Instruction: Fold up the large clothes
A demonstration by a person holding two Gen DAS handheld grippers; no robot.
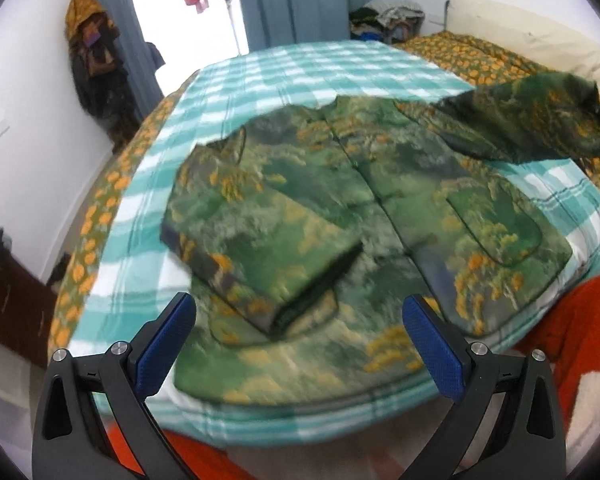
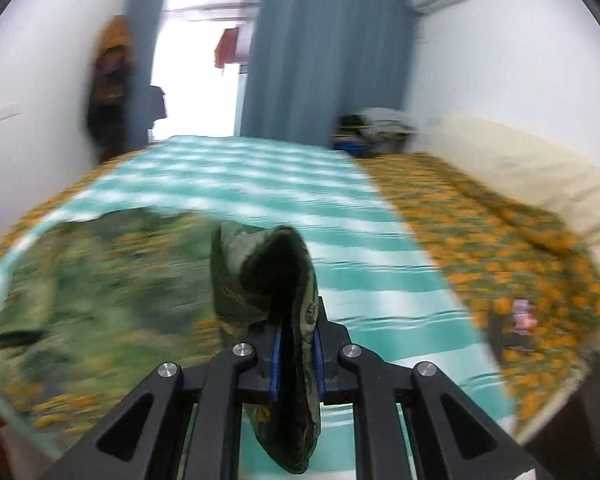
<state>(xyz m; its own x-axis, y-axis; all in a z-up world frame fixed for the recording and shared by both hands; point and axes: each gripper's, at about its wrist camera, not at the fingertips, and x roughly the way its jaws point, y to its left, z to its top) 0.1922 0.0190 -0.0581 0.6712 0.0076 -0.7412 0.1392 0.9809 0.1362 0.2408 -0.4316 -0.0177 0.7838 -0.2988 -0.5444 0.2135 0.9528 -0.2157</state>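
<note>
A large green shirt [image 1: 339, 216] with an orange and grey leafy print lies spread on the checked bed cover. Its left sleeve [image 1: 260, 256] is folded in over the body. Its right sleeve [image 1: 539, 120] is lifted off the bed at the far right. My left gripper [image 1: 300, 320] is open and empty, hovering over the shirt's near hem. In the right wrist view my right gripper [image 2: 296, 344] is shut on the cuff of the right sleeve [image 2: 268, 272], held above the bed, with the shirt body [image 2: 100, 300] blurred to the left.
The teal and white checked cover [image 1: 300, 72] lies on a bed with an orange-flowered sheet [image 1: 471, 60]. An orange blanket [image 1: 579, 328] is at the near right. A pile of clothes [image 1: 387, 20] sits at the far end. Blue curtains [image 2: 323, 60] flank a bright doorway.
</note>
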